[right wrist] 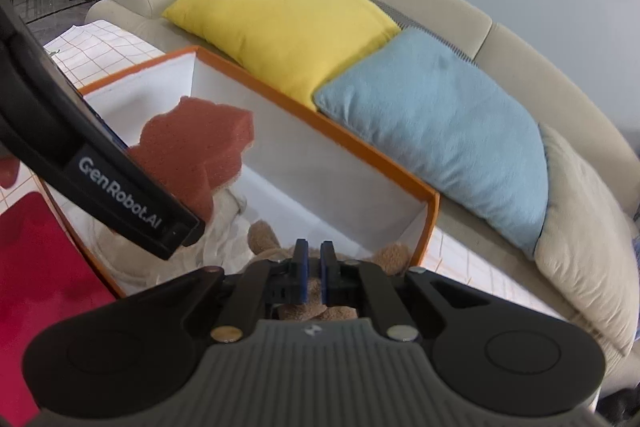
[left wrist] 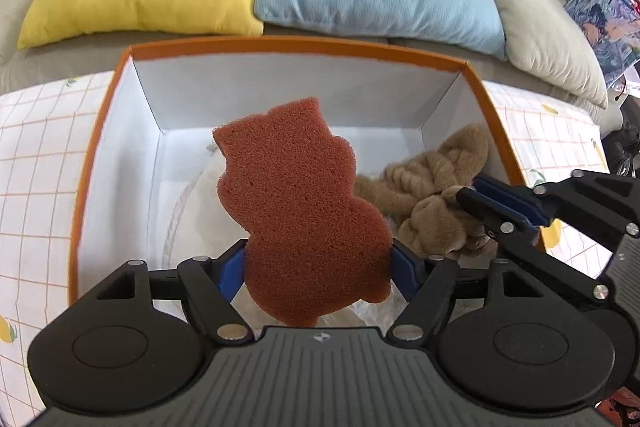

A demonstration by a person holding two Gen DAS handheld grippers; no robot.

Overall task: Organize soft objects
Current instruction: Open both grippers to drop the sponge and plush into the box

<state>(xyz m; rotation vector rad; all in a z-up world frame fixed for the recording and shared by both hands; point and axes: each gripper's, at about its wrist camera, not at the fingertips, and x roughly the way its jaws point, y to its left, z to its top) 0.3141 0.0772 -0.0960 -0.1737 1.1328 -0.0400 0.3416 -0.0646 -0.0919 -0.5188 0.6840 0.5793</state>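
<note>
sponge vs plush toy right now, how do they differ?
The sponge is flat, rust-red and porous; the plush toy is tan, fluffy and crumpled.
The sponge stands upright, held up over the orange box; the plush toy lies low in the box's right end.
The left gripper spans the sponge with wide jaws; the right gripper is pinched nearly shut on the plush toy.
Both are soft and gripped.

Surface: covered with white cloth, thin orange grid lines, small yellow fruit prints here and there
Orange-rimmed box with white inner walls sits directly on cloth, near far edge
Cloth shows on both sides of box, left and right
In right wrist view, red item at near left of box, touching or just beside box wall; blurred, cannot tell what it is
</note>
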